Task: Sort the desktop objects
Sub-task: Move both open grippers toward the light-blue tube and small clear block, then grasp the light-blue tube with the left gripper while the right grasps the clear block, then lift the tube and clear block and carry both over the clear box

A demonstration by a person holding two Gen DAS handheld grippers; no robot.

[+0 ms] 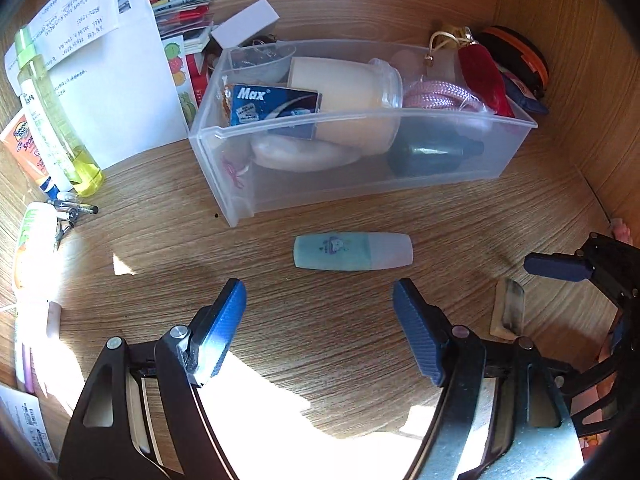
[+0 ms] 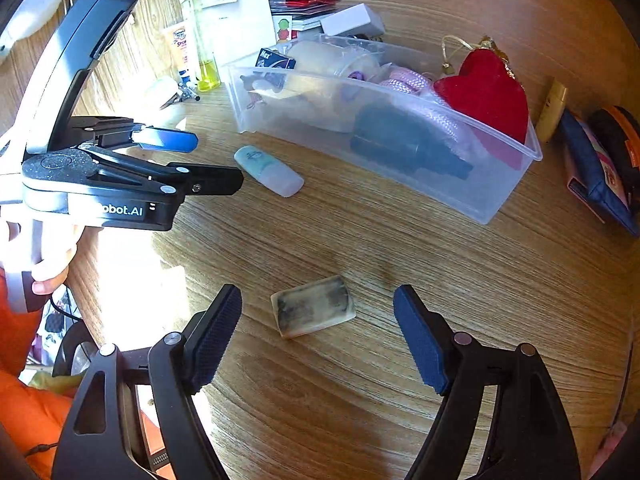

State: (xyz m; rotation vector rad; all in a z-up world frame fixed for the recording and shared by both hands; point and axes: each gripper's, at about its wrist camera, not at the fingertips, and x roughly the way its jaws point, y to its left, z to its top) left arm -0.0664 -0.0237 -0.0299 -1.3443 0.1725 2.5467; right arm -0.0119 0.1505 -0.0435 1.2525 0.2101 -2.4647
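Observation:
A clear plastic bin [image 1: 400,148] stands on the wooden desk, full of items: a Max box [image 1: 276,106], a cream jar [image 1: 344,88], pink cord [image 1: 440,94], a dark bottle [image 1: 432,152] and a red heart [image 2: 486,92]. A pale blue highlighter [image 1: 353,251] lies in front of the bin, just ahead of my open, empty left gripper [image 1: 320,300]. A dirty eraser [image 2: 313,306] lies between the fingers of my open, empty right gripper [image 2: 318,304]. The left gripper also shows in the right wrist view [image 2: 216,160], beside the highlighter [image 2: 269,171].
Papers [image 1: 108,80], a yellow bottle [image 1: 60,120], tubes and pens lie at the left. Card packets and a white box [image 1: 246,22] sit behind the bin. A dark pouch [image 2: 600,168] and a cream tube [image 2: 554,110] lie right of the bin. Wooden walls rise behind and right.

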